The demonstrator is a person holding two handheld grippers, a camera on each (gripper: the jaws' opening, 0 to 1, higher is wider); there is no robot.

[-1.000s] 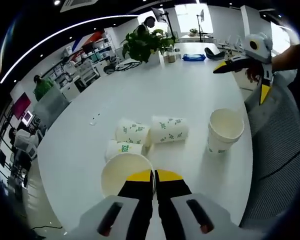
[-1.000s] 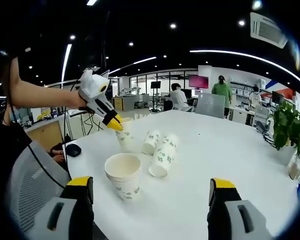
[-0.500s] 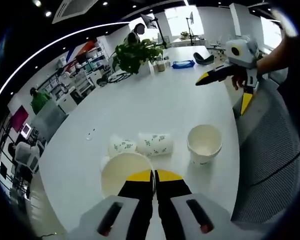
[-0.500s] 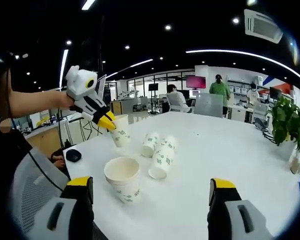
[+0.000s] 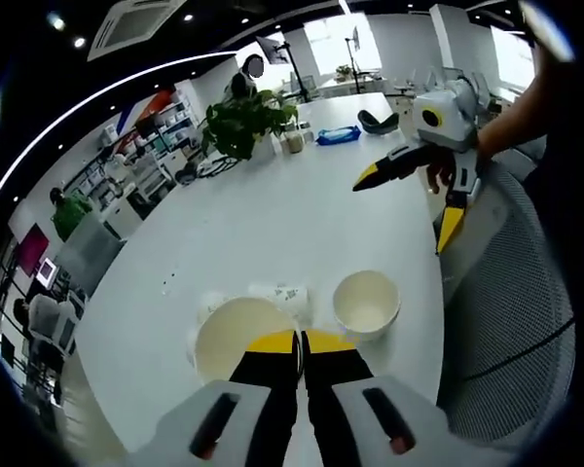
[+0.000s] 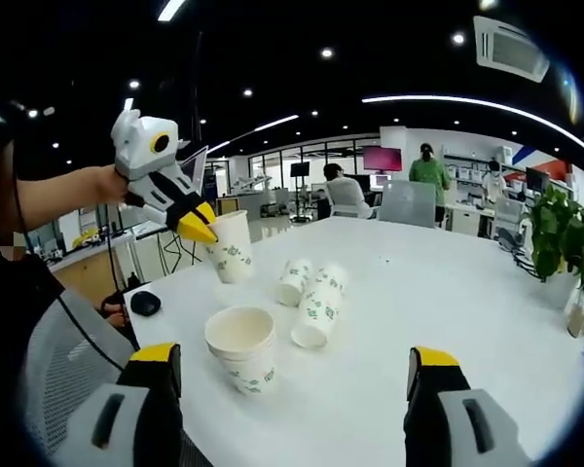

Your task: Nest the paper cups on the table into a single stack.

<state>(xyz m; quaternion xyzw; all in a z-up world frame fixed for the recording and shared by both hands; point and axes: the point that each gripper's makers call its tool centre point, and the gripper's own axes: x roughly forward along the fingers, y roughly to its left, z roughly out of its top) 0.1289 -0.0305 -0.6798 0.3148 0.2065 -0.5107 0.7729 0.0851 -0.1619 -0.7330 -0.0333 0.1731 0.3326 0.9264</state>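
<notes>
Left gripper (image 6: 197, 230), white-bodied with yellow-tipped black jaws, pressed together on the rim of a white paper cup with green leaf print (image 6: 230, 248), raised clear of the white round-edged table (image 6: 448, 321). In the left gripper view, same cup (image 5: 241, 336) seen from above, open mouth toward the camera, rim pinched between the yellow jaw tips at the bottom of the frame.

Upright stack of nested white paper cups (image 6: 241, 348) standing near the table edge, just beside the chair; in the left gripper view, seen at (image 5: 367, 304). Two further green-printed paper cups lying on their sides (image 6: 309, 299), close together, beyond the stack; partly hidden behind the held cup in the left gripper view.

Right gripper (image 5: 409, 199) held in the air above the table edge, jaws spread wide; own yellow-capped jaws well apart at the bottom of the right gripper view, nothing between them.

Green potted plant (image 5: 241, 122) at the far side of the table. Grey mesh chair back (image 6: 54, 360) beside the table edge.
</notes>
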